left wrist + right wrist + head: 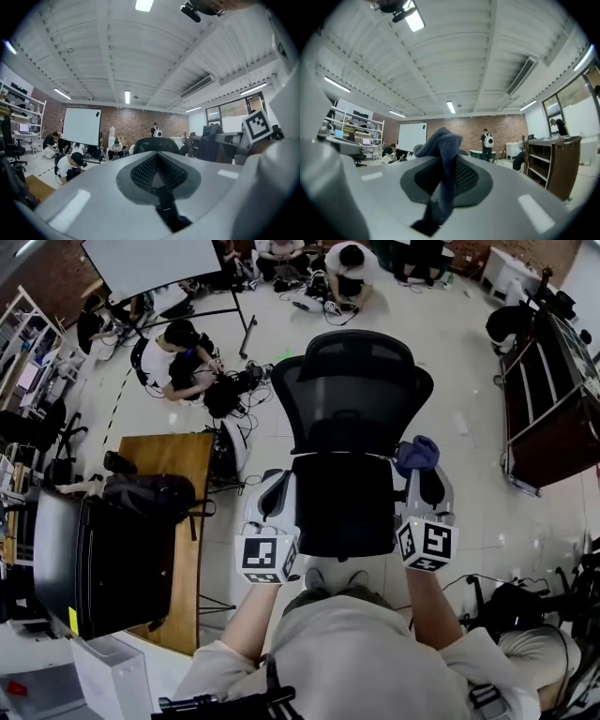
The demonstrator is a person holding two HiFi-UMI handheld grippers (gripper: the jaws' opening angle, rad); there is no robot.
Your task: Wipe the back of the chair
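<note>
1. The black mesh-backed office chair [352,390] stands just ahead of the person, its near part between the two grippers;
2. the left gripper [275,493] sits by the chair's left edge, jaws pressed together with nothing between them;
3. the right gripper [422,474] sits by the right edge, jaws clamped on a bunched dark blue cloth [417,454].

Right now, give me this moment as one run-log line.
left tongs: shut, empty | right tongs: shut on blue cloth | chair back: blue cloth beside it, contact unclear
</note>
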